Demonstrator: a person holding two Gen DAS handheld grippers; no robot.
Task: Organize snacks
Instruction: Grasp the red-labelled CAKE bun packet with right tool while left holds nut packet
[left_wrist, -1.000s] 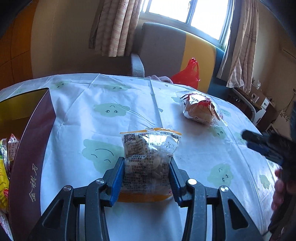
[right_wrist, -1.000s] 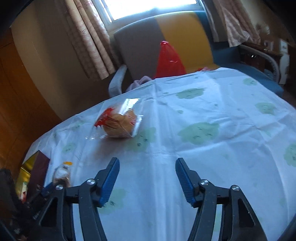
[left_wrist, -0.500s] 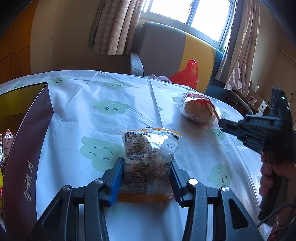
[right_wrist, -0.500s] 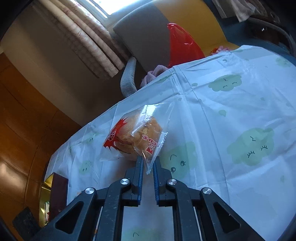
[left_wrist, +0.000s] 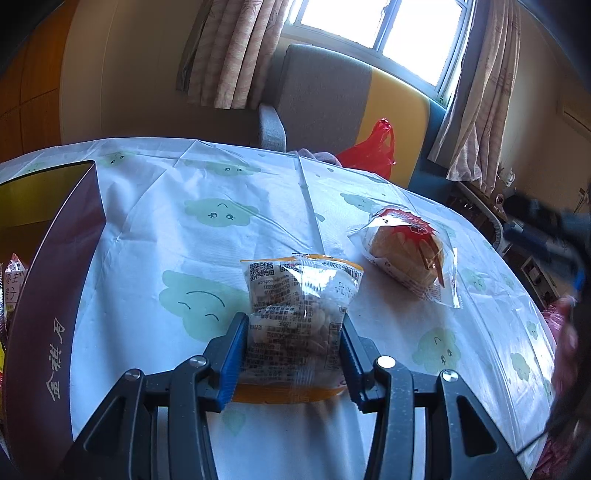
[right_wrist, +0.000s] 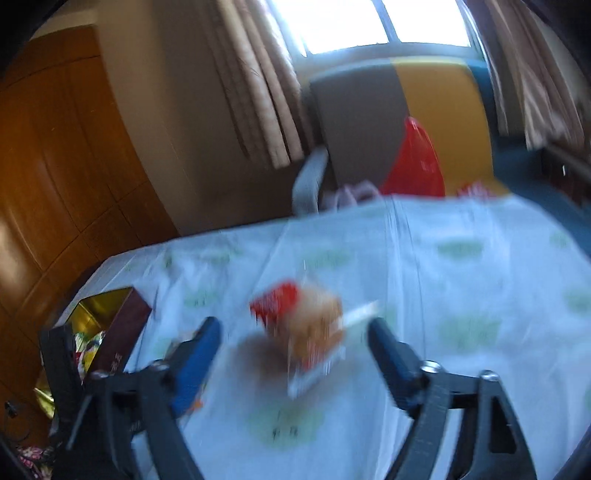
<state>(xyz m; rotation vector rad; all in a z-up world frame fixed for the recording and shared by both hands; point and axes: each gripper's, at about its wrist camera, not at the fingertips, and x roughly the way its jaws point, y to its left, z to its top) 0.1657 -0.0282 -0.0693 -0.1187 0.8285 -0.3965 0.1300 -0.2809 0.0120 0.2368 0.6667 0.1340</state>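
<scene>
My left gripper (left_wrist: 293, 328) is shut on a clear snack bag with an orange edge (left_wrist: 295, 317) and holds it upright over the table. A wrapped bun with a red label (left_wrist: 408, 258) lies on the cloud-print tablecloth (left_wrist: 207, 206) to the right. In the blurred right wrist view the bun (right_wrist: 306, 328) lies between and just beyond my wide-open right gripper (right_wrist: 291, 339), untouched. The right gripper also shows in the left wrist view (left_wrist: 546, 236) at the far right. A dark red box (left_wrist: 55, 280) with snacks inside stands at the left.
A grey and yellow chair (left_wrist: 351, 99) with a red plastic bag (left_wrist: 369, 151) stands behind the table under a curtained window. The box also shows in the right wrist view (right_wrist: 118, 325) at the left. Wooden cabinets (right_wrist: 62, 177) line the left wall.
My right gripper was shut at the bun's wrapper edge half a second ago; it is now open and pulled back, and the bun has shifted nearer. The left gripper still holds its bag.
</scene>
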